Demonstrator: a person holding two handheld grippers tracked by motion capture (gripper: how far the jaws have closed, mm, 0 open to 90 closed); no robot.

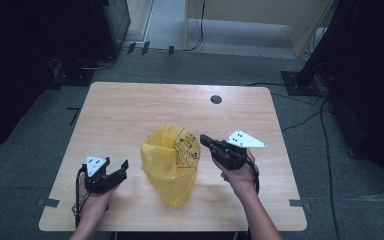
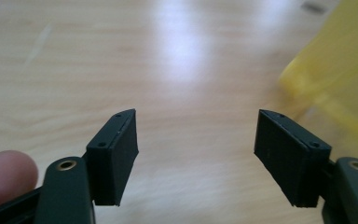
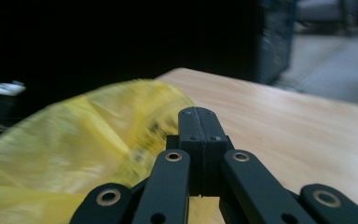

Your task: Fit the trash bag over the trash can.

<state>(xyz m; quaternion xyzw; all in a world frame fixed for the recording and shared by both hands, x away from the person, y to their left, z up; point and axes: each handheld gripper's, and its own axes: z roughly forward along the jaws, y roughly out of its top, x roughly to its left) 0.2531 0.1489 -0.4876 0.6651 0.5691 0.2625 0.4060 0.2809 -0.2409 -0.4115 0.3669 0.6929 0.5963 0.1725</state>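
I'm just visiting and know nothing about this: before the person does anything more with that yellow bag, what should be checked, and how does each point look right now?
1. Left hand-held gripper open and empty: ok; the left gripper view shows only table between its pads.
2. Left hand-held gripper clear of the yellow bag: ok; it sits apart, to the bag's left.
3. Right hand-held gripper shut: ok; its pads meet in the right gripper view.
4. Right hand-held gripper actually pinching bag film: cannot tell; its tip is at the bag's rim, but no film shows between the pads.
5. Bag mouth open: ok; it gapes upward.
6. Bag well inside the table edges: ok.
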